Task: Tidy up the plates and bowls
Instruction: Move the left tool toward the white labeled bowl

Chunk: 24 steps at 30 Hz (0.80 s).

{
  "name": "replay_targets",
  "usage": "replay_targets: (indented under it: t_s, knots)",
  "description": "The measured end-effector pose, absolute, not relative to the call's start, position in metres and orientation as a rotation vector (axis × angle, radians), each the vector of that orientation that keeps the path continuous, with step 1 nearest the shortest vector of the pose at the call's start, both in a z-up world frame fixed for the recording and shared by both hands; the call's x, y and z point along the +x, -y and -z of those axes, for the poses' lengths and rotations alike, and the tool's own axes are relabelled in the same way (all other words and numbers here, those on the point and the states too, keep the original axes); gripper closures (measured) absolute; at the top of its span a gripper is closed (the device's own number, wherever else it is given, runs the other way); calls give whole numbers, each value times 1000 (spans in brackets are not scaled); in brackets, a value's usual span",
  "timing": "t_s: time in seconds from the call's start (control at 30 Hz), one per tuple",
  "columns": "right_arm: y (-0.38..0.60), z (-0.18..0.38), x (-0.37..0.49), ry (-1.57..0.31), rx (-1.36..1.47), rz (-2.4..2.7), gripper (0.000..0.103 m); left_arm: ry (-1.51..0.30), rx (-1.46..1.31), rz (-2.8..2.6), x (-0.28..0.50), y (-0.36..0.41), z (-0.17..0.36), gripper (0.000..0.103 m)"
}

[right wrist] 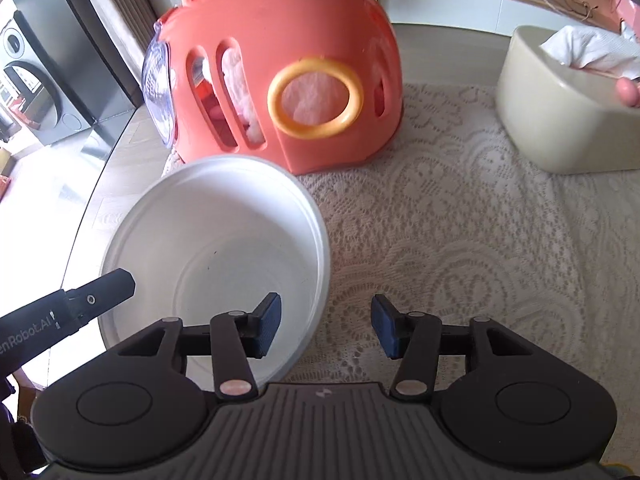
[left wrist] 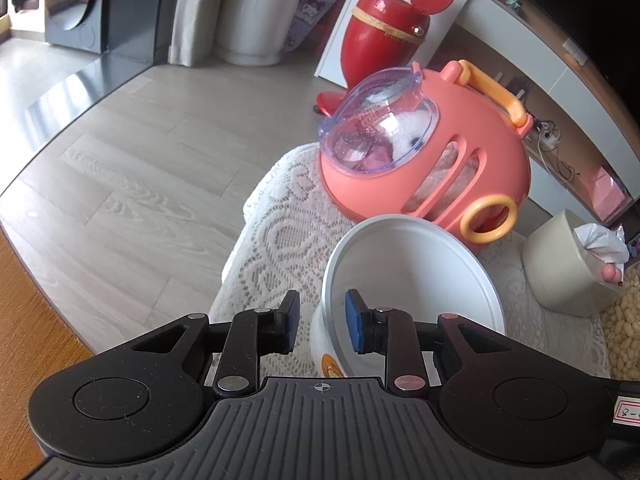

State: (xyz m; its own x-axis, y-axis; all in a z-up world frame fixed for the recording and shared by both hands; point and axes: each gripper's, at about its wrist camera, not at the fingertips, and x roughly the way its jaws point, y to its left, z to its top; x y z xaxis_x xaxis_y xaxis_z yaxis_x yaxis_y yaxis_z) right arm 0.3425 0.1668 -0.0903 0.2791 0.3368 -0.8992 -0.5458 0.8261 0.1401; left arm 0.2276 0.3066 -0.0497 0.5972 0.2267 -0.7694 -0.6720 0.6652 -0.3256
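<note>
While empty, bowl (right wrist: 216,264) straddled by left tongs (left wrist: 322,326) | right tongs (right wrist: 325,330) apart | tissue box (right wrist: 560,120) stuffed

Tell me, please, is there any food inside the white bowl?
No, the white bowl shows only its bare white inside in the right wrist view.

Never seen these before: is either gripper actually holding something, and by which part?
The left gripper straddles the rim of the white bowl, but a firm grip cannot be told. The right gripper is open, holding nothing.
</note>
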Motion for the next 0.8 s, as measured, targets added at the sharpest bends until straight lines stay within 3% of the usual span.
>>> replay_targets:
  t_s: [0.07,0.1,0.8]
  knots:
    - [-166,92,343,-1169,-200,-624,75,-766,-672,-531,230,-305,52,76]
    - [-164,92,344,-1179,-190,-638,76,-769,-683,-506,231,-304,53,77]
    - [-25,61,356,-1076,-83,-442,73,-778,-701,-184,256,-237,59,76]
